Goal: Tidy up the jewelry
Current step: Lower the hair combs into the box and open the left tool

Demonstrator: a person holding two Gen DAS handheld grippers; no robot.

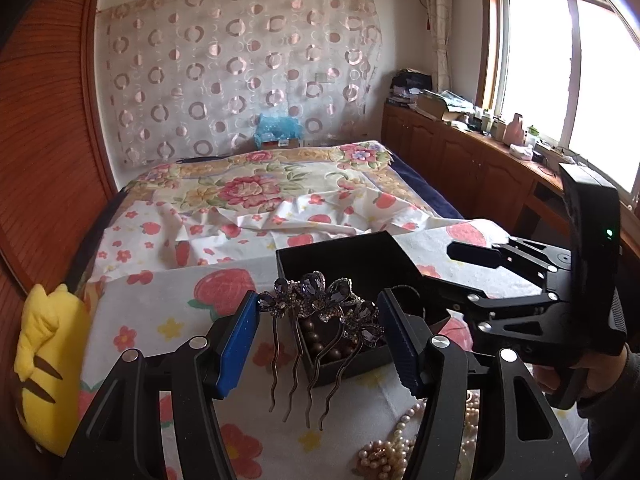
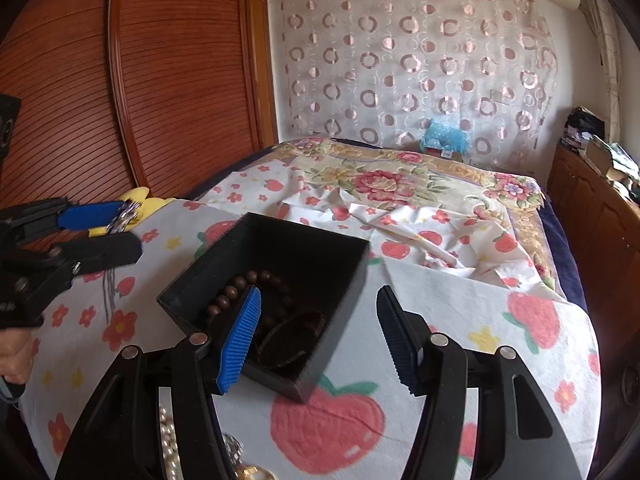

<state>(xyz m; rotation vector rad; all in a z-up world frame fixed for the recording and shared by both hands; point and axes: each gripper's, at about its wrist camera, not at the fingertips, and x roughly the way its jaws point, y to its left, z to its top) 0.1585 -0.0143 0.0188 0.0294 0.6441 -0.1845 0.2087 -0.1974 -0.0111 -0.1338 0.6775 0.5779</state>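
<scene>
left gripper [image 1: 318, 320] clamped on the jeweled hair comb [image 1: 316, 304], prongs dangling | right gripper [image 2: 318, 320] jaws apart, nothing in them | black box [image 2: 320, 240] with wooden bead bracelet [image 2: 236, 288] at its 12 o'clock | pearls [image 1: 384, 452] at the left's 6 on the strawberry cloth [image 2: 332, 428]

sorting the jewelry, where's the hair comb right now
The hair comb is clamped between the left gripper's blue fingers, held up just over the near edge of the black box, left of the right gripper. Pearls lie below on the cloth.
</scene>
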